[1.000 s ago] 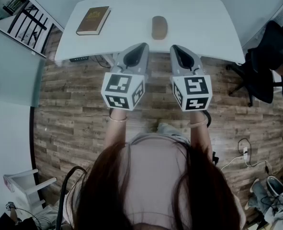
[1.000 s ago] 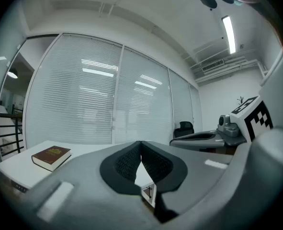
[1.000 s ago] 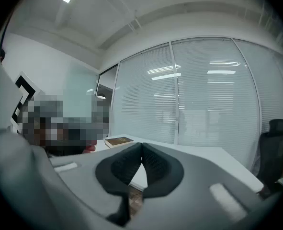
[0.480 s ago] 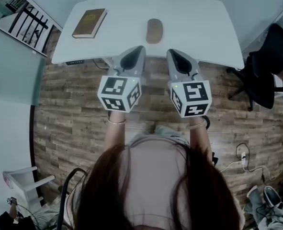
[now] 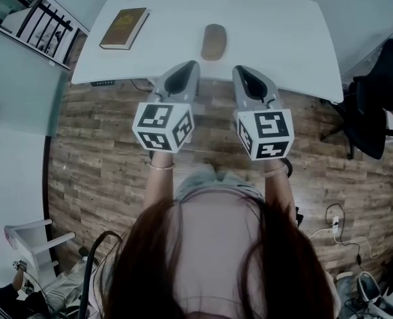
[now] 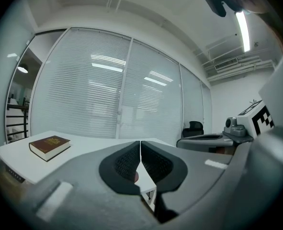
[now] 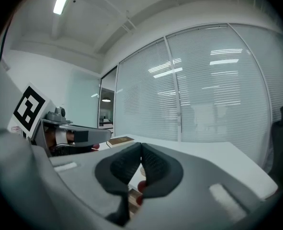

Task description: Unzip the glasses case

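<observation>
One glasses case (image 5: 214, 42) is all you've got here, a brown oval lying flat around the middle of the white table (image 5: 282, 32). Its long axis runs from the near edge to the far edge, so one rounded end points back at you and the other at the far edge. Can't tell from here where the zip pull sits.

Your two tongs both hang over the near edge, short of the case and not touching it. The left gripper (image 5: 195, 63) has its jaws pressed together with nothing in them. The right gripper (image 5: 237, 68) is the same deal, closed and empty. The case lies just ahead of the gap between them.

One book (image 5: 124, 28) with a brown cover lies flat near the far left corner, well apart from the case. One black office chair (image 5: 376, 105) stands on the wood floor (image 5: 103, 151) off the table's right end.
</observation>
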{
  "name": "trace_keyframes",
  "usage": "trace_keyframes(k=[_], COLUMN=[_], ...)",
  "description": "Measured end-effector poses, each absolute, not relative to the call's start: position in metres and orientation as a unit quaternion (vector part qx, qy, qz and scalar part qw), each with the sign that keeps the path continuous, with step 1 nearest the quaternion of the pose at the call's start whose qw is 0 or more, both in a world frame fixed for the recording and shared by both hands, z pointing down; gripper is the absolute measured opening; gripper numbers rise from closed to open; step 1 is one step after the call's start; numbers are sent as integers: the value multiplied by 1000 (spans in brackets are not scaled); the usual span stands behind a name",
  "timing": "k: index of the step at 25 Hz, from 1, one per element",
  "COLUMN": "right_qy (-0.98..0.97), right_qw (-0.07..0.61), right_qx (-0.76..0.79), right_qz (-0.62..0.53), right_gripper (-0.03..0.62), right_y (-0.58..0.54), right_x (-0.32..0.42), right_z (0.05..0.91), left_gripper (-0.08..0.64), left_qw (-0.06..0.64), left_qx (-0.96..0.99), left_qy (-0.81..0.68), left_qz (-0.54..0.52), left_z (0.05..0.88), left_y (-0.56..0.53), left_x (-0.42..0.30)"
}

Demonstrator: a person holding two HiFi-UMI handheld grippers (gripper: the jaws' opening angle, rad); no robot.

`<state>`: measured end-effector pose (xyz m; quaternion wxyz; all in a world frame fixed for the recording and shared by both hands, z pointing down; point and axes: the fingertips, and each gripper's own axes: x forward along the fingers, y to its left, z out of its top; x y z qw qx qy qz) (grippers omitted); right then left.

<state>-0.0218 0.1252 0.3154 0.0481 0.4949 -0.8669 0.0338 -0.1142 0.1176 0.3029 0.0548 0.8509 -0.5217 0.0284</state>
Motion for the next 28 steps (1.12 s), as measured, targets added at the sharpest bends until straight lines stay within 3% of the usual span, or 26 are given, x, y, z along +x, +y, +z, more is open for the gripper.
trace_keyframes(k=[23,25,26,28], right_qy=[-862,-860,-859,-856], right_qw=[63,66,68,71], right_qx=[501,504,506,510], right_qz=[40,41,42,43], right_gripper=[2,2,2,2], right_y=[17,6,1,-10], right_x=[-31,-32,-32,-33], right_z=[334,335,335,336], left_gripper=[8,35,88,94], left_qw=[115,124,129,138], left_qx=[859,862,863,864], left_qy=[-498,-491,-488,-484], left_qz=[28,33,35,36], left_z=[332,337,340,345], left_y=[2,-8,-12,-22], left_x=[-138,-139,-140,-144])
